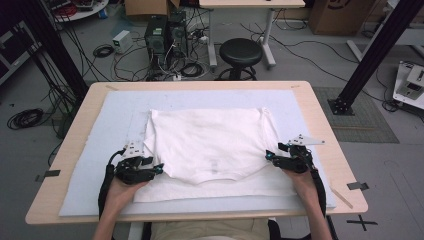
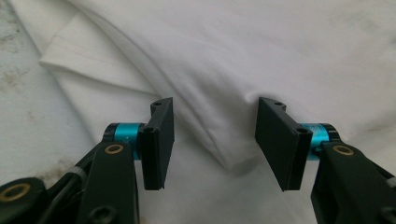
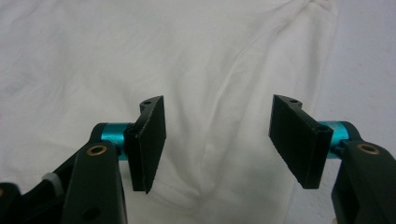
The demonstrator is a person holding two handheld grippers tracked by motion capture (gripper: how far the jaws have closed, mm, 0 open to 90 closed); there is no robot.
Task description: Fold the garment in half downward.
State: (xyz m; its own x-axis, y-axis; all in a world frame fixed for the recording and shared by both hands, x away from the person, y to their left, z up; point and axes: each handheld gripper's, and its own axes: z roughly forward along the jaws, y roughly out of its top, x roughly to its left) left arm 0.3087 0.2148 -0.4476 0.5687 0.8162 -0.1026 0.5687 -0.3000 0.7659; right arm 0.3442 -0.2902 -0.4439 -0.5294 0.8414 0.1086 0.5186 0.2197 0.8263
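A white T-shirt (image 1: pixel 210 145) lies flat on the pale mat, its upper layer folded over a wider strip near the front edge. My left gripper (image 1: pixel 159 167) sits at the fold's near-left corner, pointing right. In the left gripper view its jaws stand open (image 2: pixel 212 140) with a rounded fold of the shirt (image 2: pixel 280 56) lying between them, pads apart from the cloth. My right gripper (image 1: pixel 269 155) sits at the near-right corner, pointing left. In the right gripper view it is open (image 3: pixel 219 140) over a soft crease of the shirt (image 3: pixel 140 56), holding nothing.
The mat (image 1: pixel 100 150) covers most of the wooden table (image 1: pixel 322 130). On the floor beyond stand a black stool (image 1: pixel 240 52), computer towers (image 1: pixel 165 32) and tangled cables. Black frame posts (image 1: pixel 380 50) rise at both sides.
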